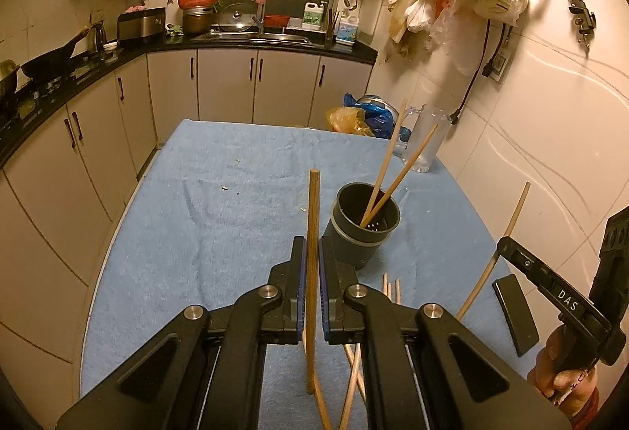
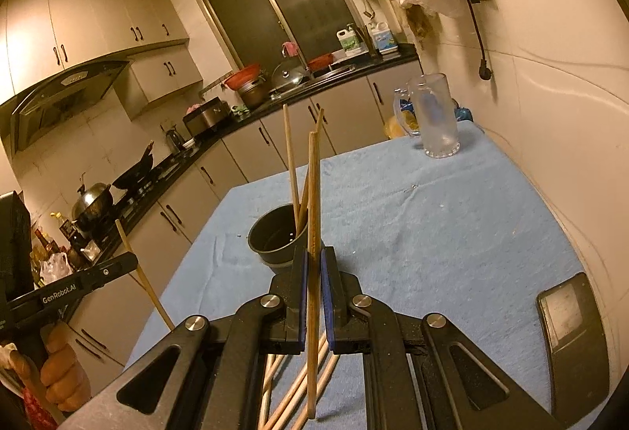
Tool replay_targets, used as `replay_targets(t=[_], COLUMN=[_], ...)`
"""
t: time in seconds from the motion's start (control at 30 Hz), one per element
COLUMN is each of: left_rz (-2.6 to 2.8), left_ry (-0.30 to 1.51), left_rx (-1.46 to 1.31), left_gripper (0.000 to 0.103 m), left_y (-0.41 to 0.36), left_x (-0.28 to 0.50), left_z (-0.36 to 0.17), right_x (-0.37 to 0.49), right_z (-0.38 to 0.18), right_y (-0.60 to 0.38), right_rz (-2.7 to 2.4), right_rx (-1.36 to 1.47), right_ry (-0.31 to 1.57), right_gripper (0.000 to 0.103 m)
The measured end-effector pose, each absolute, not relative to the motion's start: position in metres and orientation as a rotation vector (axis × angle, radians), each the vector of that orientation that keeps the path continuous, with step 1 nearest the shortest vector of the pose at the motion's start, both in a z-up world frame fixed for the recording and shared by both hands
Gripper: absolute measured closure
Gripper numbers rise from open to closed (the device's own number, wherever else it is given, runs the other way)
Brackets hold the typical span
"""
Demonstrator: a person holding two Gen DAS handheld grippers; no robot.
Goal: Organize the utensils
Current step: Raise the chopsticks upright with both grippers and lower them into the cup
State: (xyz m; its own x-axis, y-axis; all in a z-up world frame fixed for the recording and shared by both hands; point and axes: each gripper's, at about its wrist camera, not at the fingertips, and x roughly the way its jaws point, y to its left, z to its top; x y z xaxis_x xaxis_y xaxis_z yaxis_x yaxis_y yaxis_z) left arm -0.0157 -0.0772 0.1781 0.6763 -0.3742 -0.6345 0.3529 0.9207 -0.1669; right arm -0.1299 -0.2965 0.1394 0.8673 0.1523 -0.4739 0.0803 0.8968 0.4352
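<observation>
Left tool (image 1: 312, 264) clamped on an upright brown wooden chopstick (image 1: 313, 233), just left of the dark round plastic holder (image 1: 365, 229) on the blue-clothed table (image 1: 196, 233); right tool (image 2: 313, 272) likewise shut on a light wooden chopstick (image 2: 312, 213), holder straight ahead. Both long axes near vertical; left nearer, probably. Two sticks already inside leaning right, leaving open rim on the left; loose bamboo chopsticks (image 1: 391, 288) lying below.

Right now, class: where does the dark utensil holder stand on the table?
The utensil holder stands upright on the blue cloth, just ahead and right of the left gripper, with two chopsticks leaning inside.
</observation>
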Motion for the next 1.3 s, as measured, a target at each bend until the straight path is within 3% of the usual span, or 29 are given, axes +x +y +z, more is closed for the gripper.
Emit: replay_targets(t=[1.3], left_rz=[-0.455], left_ry=[0.603], left_rx=[-0.01], left_gripper=[0.098], left_y=[-0.1], left_x=[-0.004], left_z=[0.255], right_x=[-0.101], right_z=[0.193], right_y=[-0.315], right_rz=[0.03], right_rx=[0.512], right_ry=[0.417], right_gripper=[0.096])
